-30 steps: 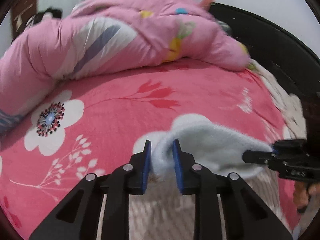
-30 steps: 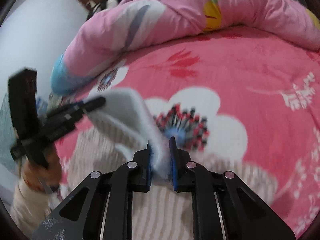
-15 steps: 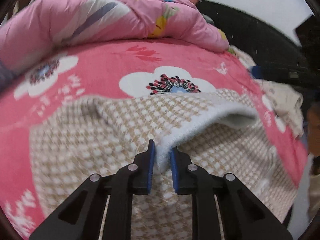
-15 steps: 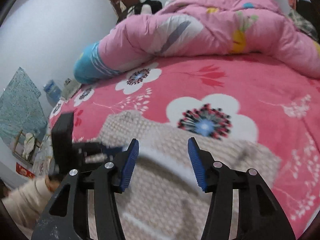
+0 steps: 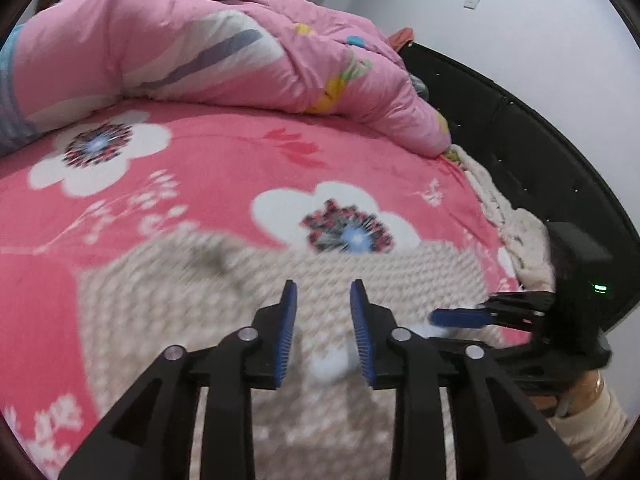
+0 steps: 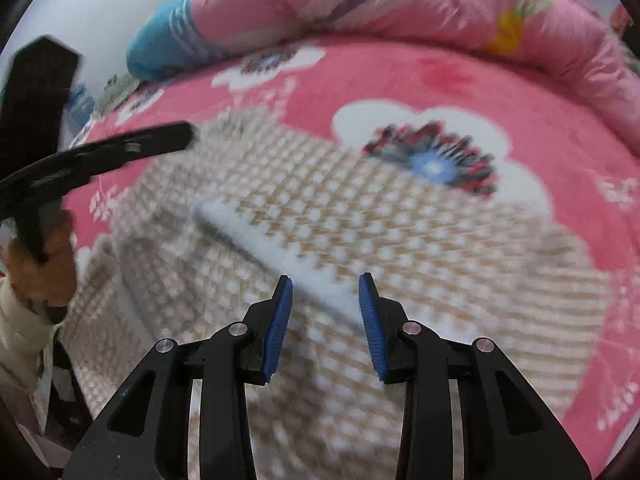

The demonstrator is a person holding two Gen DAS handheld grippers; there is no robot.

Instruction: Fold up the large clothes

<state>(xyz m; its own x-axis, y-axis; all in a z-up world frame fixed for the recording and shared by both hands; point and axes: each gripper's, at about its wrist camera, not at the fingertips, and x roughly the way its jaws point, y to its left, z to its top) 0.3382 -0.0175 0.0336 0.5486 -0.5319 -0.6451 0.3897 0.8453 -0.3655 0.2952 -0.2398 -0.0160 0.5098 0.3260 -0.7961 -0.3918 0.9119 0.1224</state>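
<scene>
In the left wrist view, the left gripper (image 5: 323, 292) hangs over a beige-and-white houndstooth garment (image 5: 168, 304) that lies spread on the pink floral bedsheet (image 5: 224, 168). Its blue pads stand apart and have just been opening; a bit of white fleecy lining shows low between them, but neither pad presses on it. The cloth lies below and ahead of the fingertips, reaching forward to a white flower printed on the sheet. At the right edge the right gripper (image 5: 452, 317) comes in sideways over the garment's right border, with a cream sleeve (image 5: 588, 420) behind it. A bunched pink quilt (image 5: 208, 44) lies along the far side of the bed, and a black padded bed frame (image 5: 520, 120) curves along the right. In the right wrist view, the right gripper (image 6: 325, 286) has its pads parted too, having just been closing a little, with nothing clamped. A white folded edge (image 6: 256, 240) of the garment runs diagonally from upper left down into the gap between the pads. The left gripper (image 6: 176, 140) shows blurred at left, held by a hand (image 6: 40, 268).
</scene>
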